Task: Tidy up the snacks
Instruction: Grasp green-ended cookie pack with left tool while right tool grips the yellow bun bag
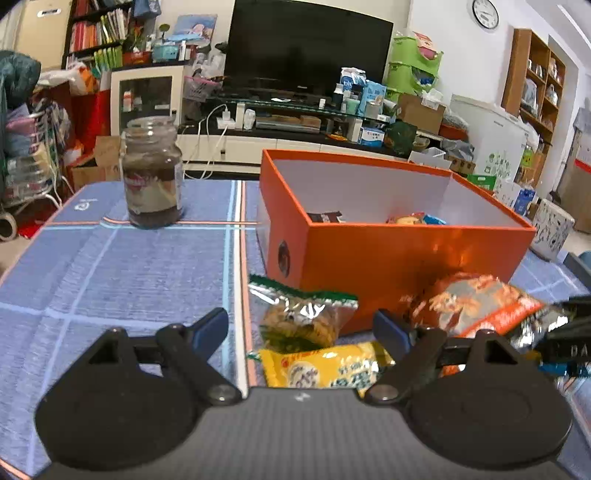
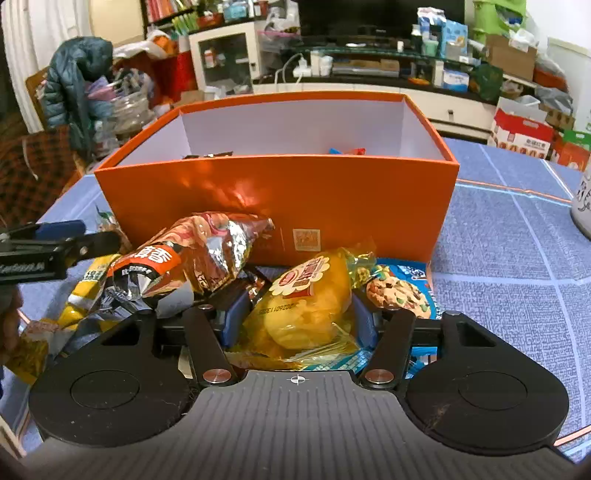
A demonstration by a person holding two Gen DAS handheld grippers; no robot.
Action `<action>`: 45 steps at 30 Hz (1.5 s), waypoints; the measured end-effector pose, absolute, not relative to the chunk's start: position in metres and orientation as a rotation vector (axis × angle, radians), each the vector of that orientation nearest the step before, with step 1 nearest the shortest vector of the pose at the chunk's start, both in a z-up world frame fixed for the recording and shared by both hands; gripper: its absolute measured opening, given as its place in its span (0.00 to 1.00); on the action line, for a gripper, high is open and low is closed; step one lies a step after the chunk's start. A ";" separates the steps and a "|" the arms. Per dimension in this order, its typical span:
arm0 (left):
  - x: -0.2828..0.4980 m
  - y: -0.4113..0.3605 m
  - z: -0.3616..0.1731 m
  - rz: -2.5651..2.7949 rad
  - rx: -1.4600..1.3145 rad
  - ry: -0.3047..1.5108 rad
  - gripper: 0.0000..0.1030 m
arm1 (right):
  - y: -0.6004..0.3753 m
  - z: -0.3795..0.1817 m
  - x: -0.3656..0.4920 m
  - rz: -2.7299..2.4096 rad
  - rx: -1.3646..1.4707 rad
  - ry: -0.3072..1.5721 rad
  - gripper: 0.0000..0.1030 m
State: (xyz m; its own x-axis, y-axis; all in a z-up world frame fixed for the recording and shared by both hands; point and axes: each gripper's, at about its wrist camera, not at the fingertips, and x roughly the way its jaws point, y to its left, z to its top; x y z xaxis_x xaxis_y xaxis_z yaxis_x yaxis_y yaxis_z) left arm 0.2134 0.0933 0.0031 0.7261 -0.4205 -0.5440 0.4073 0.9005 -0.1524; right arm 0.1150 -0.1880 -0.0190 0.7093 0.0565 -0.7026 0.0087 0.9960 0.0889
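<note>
Blue pads (image 2: 236, 314) against yellow snack (image 2: 306, 310)

We see a jar (image 1: 152, 173) standing on the blue bench (image 1: 110, 266). Behind it we see a black TV (image 1: 306, 48), a wall clock (image 1: 485, 13), a bookshelf (image 1: 98, 31) and green bins (image 1: 413, 70).

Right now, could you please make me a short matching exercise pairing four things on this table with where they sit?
Things:
1. glass jar
2. orange box
3. yellow cake packet
4. cookie packet

Places:
A. between the right tool's fingers
B. standing alone on the blue cloth, left of the box
C. behind the snack pile, open-topped
D. flat beneath the yellow packet's right side

Pairs: 1-B, 2-C, 3-A, 4-D
</note>
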 end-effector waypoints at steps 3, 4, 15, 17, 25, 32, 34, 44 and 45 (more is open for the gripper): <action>0.221 0.089 0.000 -0.472 -0.047 0.620 0.83 | -0.189 -0.018 0.116 0.031 0.088 0.785 0.46; 0.224 0.087 -0.001 -0.474 -0.050 0.625 0.77 | -0.190 -0.018 0.116 0.032 0.089 0.786 0.46; 0.229 0.083 -0.007 -0.455 -0.023 0.686 0.49 | -0.192 -0.015 0.116 0.040 0.095 0.791 0.40; 0.229 0.083 -0.007 -0.455 -0.020 0.687 0.49 | -0.191 -0.016 0.116 0.039 0.093 0.791 0.40; 0.233 0.087 -0.012 -0.440 -0.062 0.696 0.51 | -0.191 -0.018 0.117 0.033 0.095 0.791 0.40; 0.236 0.083 -0.010 -0.426 -0.049 0.709 0.48 | -0.192 -0.019 0.118 0.029 0.102 0.798 0.39; 0.236 0.081 -0.009 -0.418 -0.045 0.716 0.47 | -0.191 -0.018 0.118 0.029 0.097 0.798 0.38; 0.225 0.081 -0.001 -0.297 0.016 0.721 0.47 | -0.188 -0.013 0.112 0.026 0.061 0.781 0.36; 0.225 0.081 0.000 -0.271 0.018 0.727 0.47 | -0.188 -0.013 0.111 0.024 0.059 0.780 0.36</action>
State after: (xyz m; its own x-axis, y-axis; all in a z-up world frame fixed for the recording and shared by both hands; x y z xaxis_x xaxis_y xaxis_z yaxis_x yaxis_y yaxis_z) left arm 0.2248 0.0809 0.0002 0.7139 -0.2380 -0.6586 0.2504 0.9651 -0.0773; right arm 0.1115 -0.1879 -0.0127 0.7105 0.0439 -0.7024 0.0002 0.9980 0.0625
